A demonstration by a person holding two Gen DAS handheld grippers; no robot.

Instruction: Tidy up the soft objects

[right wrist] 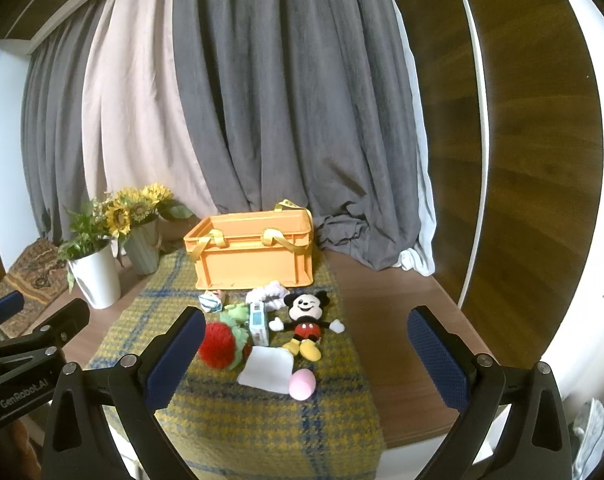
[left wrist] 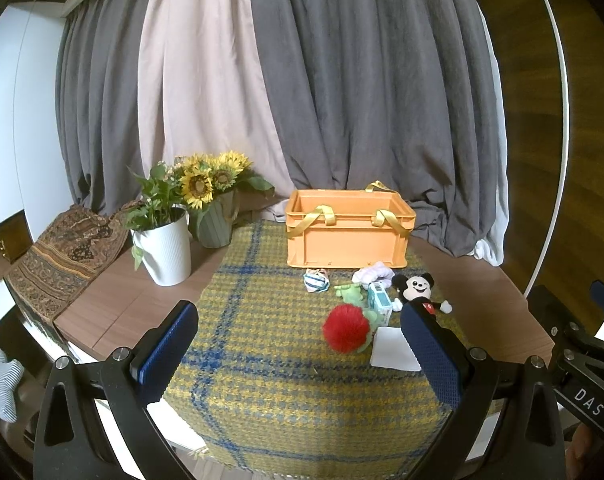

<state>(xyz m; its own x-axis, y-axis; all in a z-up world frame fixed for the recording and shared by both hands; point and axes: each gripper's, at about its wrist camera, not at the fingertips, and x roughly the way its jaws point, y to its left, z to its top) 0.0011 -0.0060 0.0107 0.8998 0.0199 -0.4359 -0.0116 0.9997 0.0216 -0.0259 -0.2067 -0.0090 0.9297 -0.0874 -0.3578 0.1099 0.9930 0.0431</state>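
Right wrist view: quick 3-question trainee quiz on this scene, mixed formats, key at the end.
1. True or false: the orange crate already holds the mouse plush.
2. Which lies nearest the camera on the plaid cloth? A) pink egg B) red pompom C) white cloth
3. Fill in: both the left gripper and the right gripper are ____ and hold nothing.

Key: 1 false, the plush lies on the cloth in front of the crate; 2 A; 3 open.
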